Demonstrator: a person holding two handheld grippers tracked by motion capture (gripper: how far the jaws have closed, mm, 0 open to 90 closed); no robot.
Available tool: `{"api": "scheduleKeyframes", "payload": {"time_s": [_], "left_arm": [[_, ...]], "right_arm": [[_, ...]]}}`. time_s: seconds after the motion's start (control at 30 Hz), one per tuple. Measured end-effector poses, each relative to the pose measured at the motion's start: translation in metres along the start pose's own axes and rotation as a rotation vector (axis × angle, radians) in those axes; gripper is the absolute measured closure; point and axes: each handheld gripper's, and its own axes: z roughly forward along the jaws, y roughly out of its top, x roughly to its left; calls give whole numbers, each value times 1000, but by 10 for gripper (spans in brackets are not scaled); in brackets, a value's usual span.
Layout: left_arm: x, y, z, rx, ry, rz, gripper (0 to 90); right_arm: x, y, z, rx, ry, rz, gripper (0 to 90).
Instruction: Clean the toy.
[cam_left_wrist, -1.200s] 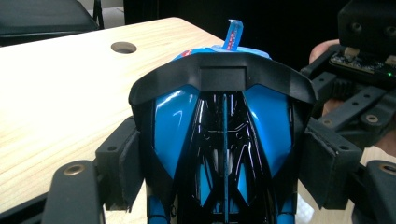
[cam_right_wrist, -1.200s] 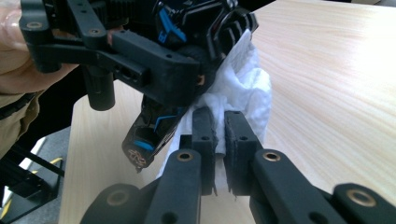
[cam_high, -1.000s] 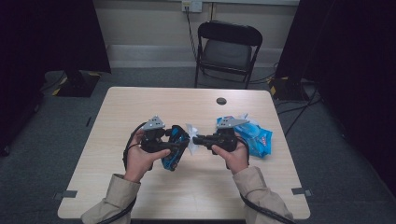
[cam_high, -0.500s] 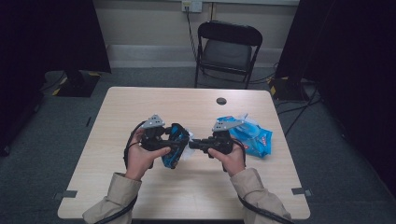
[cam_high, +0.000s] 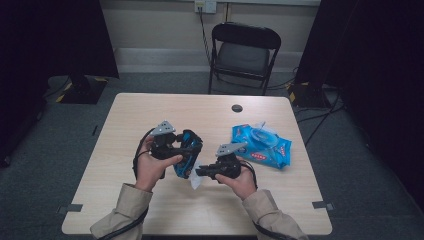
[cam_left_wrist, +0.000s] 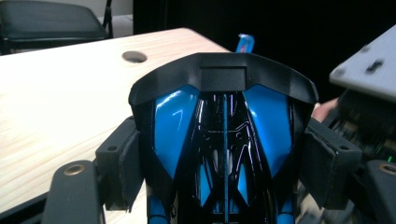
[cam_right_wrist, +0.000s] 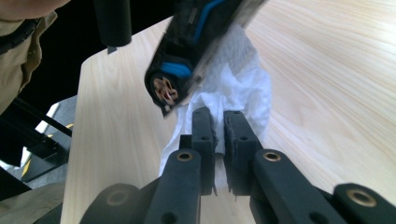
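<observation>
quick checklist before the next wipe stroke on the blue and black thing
1. Left tongs clamped on the blue and black object: ok, pads press both its sides.
2. Right tongs shut on the white wipe: ok, cloth is pinched between the pads.
3. Wipe touching the object: ok in the right gripper view, it lies against the underside.
4. Object lifted off the table: cannot tell.
5. Wipes pack out of the way: ok, it lies apart at the right.
6. Dirt left on the object: cannot tell.
</observation>
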Motion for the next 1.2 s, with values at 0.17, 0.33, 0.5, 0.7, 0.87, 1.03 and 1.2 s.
{"api": "scheduleKeyframes", "payload": {"time_s": [0.17, 0.33, 0.5, 0.7, 0.87, 1.03, 1.2], "left_arm": [[12, -7, -11, 27, 40, -4, 255], [32, -20, -19, 72, 101, -27, 255], [51, -36, -22, 111, 154, -63, 255], [66, -46, -20, 143, 189, -94, 255], [69, -45, -14, 156, 203, -93, 254], [71, -49, -4, 167, 209, -95, 253], [74, -53, 6, 169, 219, -120, 253]], "right_arm": [[-15, -3, -29, -41, -70, 30, 842], [-30, -10, -59, -49, -157, 51, 842], [-41, -21, -78, -37, -226, 75, 841], [-48, -30, -83, -7, -264, 74, 839], [-52, -40, -84, 23, -285, 84, 837], [-57, -48, -85, 24, -291, 99, 835], [-58, -52, -81, 33, -292, 98, 826]]}}
